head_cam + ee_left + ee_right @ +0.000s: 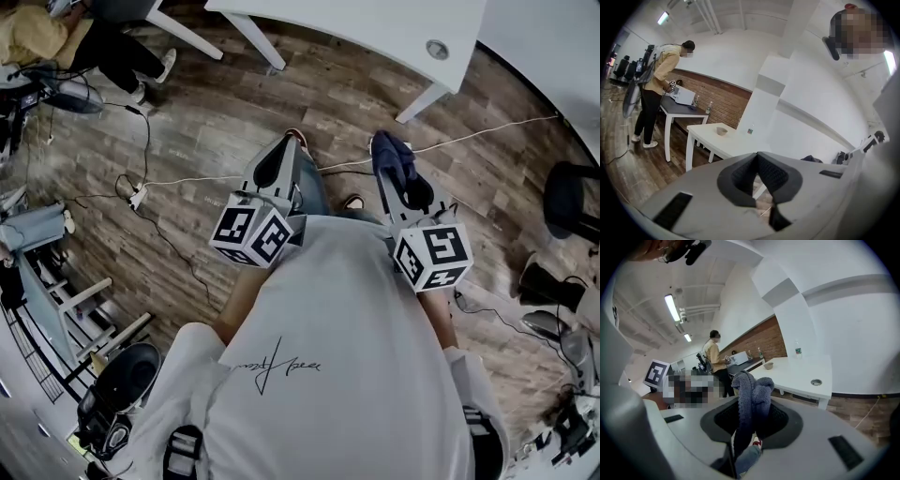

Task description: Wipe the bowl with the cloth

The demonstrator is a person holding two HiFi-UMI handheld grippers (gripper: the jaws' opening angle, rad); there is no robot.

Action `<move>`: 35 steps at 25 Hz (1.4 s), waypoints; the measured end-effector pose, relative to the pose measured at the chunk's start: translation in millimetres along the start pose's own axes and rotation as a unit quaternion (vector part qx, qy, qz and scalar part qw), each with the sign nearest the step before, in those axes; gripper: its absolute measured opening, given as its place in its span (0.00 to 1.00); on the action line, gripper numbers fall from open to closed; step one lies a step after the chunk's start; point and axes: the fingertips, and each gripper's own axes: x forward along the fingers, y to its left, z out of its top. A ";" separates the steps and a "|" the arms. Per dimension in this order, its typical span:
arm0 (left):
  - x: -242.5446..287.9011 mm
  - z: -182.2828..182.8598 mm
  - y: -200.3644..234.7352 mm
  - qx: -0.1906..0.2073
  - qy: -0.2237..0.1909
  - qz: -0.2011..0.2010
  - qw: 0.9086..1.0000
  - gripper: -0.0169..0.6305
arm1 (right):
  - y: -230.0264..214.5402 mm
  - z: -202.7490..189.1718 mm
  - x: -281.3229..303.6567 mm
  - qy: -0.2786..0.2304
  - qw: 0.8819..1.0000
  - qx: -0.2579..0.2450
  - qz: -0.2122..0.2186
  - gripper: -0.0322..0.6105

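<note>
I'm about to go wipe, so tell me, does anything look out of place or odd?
Nothing spilled or broken. The cloth sits bunched in the right gripper, sticking up past its jaws. A loose white cable trails across the floor ahead, a possible trip risk. The bowl stands upright on the table.

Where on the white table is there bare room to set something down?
The white table is mostly bare: the widest free patch lies between the bowl at its far end and the round cable hole by the near corner. A bottle stands at the wall side. The dark table beyond, where a person works, looks crowded.
</note>
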 end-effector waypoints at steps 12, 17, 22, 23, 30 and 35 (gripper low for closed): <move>48.9 40.7 95.0 -0.021 -0.014 0.038 0.999 0.02 | 1.6 42.2 94.5 0.023 0.999 -0.013 -0.021 0.21; 79.2 65.1 132.1 -0.016 0.004 0.031 0.999 0.02 | 8.9 69.5 144.0 0.037 0.999 -0.014 -0.026 0.21; 103.3 92.7 169.5 0.029 0.021 0.021 0.999 0.02 | 24.1 98.8 195.9 0.046 0.999 0.017 -0.022 0.21; 107.3 97.0 177.4 0.029 0.023 0.016 0.999 0.02 | 27.0 103.9 206.3 0.048 0.998 0.018 -0.022 0.21; 117.6 117.5 252.8 -0.007 0.031 0.030 0.999 0.02 | 55.7 130.2 270.2 0.059 0.998 0.021 -0.012 0.21; 116.5 124.3 285.9 -0.014 0.032 0.031 0.999 0.02 | 73.7 136.9 299.6 0.066 0.998 0.014 -0.010 0.21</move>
